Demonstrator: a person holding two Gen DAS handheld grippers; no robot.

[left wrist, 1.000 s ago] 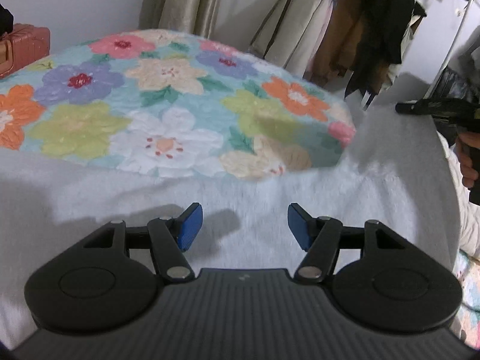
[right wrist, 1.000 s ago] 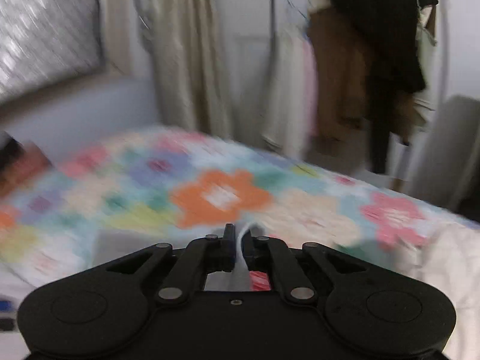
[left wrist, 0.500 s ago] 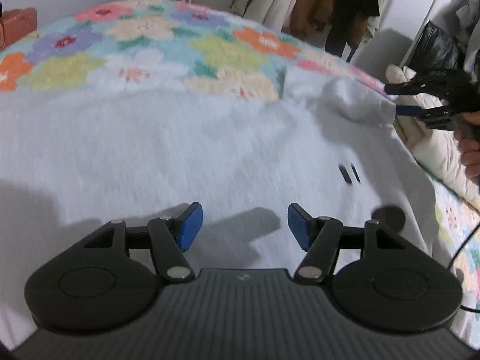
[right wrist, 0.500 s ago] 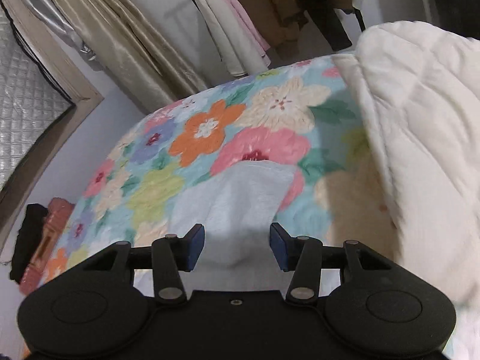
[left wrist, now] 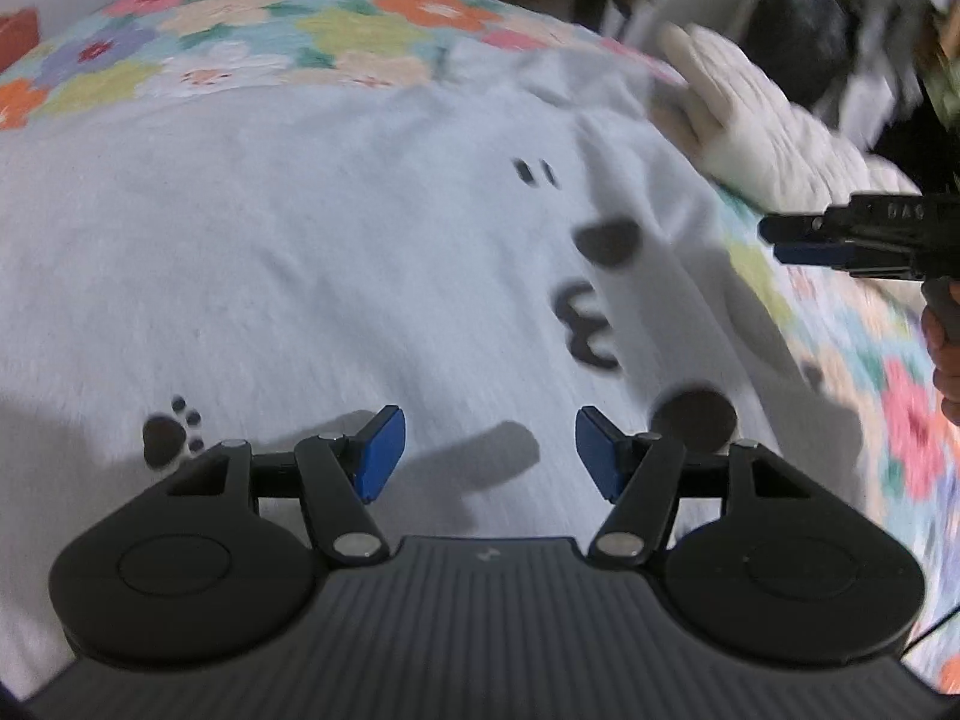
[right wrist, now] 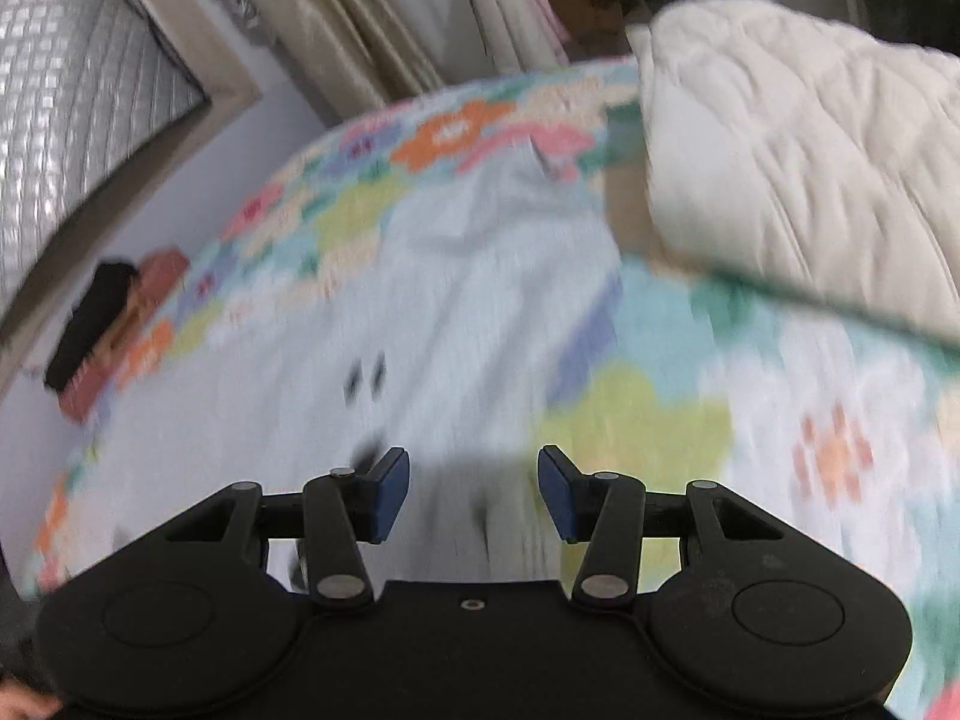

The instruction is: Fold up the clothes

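Only the left view shows the sweatshirt (left wrist: 336, 228) paw print (left wrist: 161, 435).

A second ago the right gripper (right wrist: 474, 492) pinched a corner of the pale garment (left wrist: 312, 252); now its jaws stand apart and empty. The garment lies spread on the bed (left wrist: 252, 30), its printed face (eyes, nose, mouth) newly showing.

Fuzzy matt cloth garment (left wrist: 312, 228) lies on a woven floral cloth bedspread (left wrist: 252, 30).
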